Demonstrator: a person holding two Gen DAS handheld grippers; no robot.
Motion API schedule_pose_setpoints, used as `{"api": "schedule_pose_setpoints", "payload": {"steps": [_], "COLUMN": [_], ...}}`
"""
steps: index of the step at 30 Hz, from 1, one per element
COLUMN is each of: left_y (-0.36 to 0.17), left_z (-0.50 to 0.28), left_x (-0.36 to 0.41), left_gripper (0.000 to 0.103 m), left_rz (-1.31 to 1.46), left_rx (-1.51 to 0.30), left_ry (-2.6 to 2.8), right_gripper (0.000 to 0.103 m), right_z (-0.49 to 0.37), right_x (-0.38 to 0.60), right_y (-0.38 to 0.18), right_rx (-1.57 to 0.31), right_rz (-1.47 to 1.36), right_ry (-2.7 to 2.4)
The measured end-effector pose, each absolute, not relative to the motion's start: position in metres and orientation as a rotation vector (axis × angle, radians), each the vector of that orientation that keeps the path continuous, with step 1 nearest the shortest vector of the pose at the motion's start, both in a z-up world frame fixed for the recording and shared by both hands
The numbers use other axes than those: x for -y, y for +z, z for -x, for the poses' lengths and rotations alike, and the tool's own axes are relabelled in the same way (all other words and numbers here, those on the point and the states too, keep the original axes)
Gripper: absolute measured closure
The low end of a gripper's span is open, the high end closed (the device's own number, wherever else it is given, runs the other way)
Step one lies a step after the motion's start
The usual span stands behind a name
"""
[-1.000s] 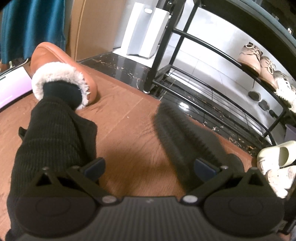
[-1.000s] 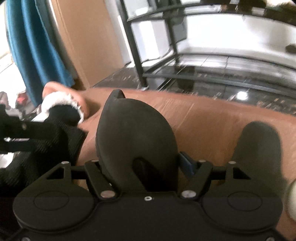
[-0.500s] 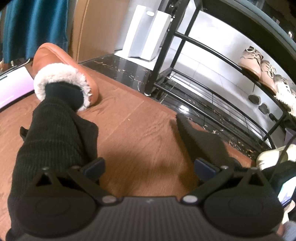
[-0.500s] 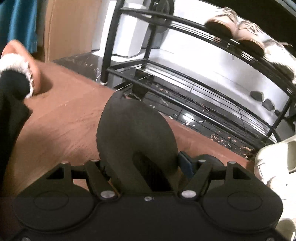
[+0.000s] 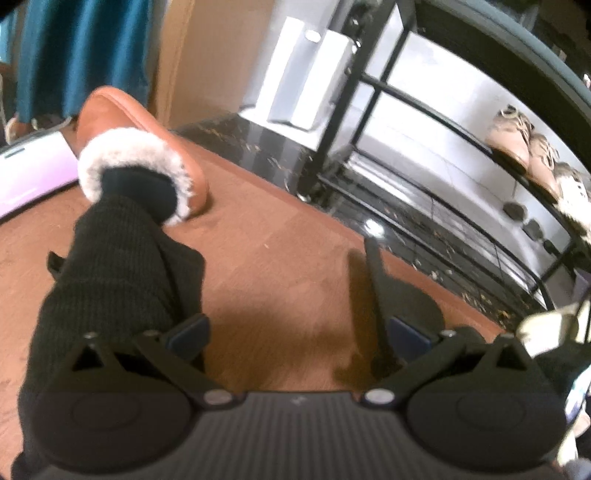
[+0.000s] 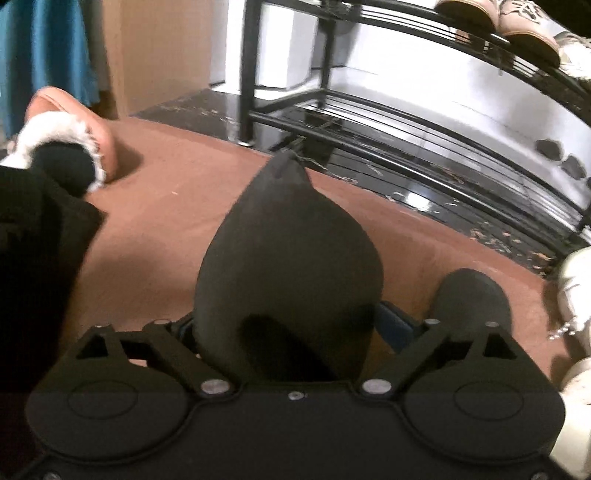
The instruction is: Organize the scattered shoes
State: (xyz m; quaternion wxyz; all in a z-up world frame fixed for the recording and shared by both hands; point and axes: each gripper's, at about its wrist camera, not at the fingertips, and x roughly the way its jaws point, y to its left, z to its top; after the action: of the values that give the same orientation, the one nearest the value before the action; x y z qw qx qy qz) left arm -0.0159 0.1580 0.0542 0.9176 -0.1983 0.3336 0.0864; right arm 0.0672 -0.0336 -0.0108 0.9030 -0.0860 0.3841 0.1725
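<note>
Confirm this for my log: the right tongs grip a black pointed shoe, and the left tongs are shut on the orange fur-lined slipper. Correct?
Not quite. The left wrist view shows the left tongs open and empty; the orange fur-lined slipper is worn on a person's foot. The right tongs do grip the black pointed shoe.

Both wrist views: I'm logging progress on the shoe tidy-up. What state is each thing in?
Right gripper: shut on the black shoe.
Black shoe: held, toe pointing at the rack.
Left gripper: open, nothing between its fingers.
Shoe rack: bottom shelf bare, beige shoes on an upper shelf.
Orange fur-lined slipper: worn on a foot.
White shoes: on the floor.
</note>
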Motion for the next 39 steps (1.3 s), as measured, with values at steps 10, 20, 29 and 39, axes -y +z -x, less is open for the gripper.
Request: {"api": "schedule_pose_setpoints", "payload": {"steps": [10, 20, 29, 39], "left_y": [0.066, 0.082, 0.106, 0.105], "left_z": [0.015, 0.017, 0.045, 0.045], "left_x": [-0.158, -0.171, -0.188, -0.156], "left_gripper": [0.001, 0.001, 0.001, 0.001], "left_rz": [0.387, 0.481, 0.510, 0.332], "left_rx": [-0.640, -0.618, -0.660, -0.731], "left_ry": [0.248, 0.216, 0.178, 0.193], "right_gripper": [0.003, 0.003, 0.002, 0.001], "right_z": [-0.064, -0.064, -0.030, 0.008], "right_x": [0.042, 0.097, 0.236, 0.313], "right_y": [0.009, 0.060, 0.125, 0.062], "right_rx": [-0.831, -0.729, -0.560, -0.765], "right_rz": [0.048, -0.154, -0.242, -0.452], "right_ry": [0.461, 0.427, 0.154, 0.035]}}
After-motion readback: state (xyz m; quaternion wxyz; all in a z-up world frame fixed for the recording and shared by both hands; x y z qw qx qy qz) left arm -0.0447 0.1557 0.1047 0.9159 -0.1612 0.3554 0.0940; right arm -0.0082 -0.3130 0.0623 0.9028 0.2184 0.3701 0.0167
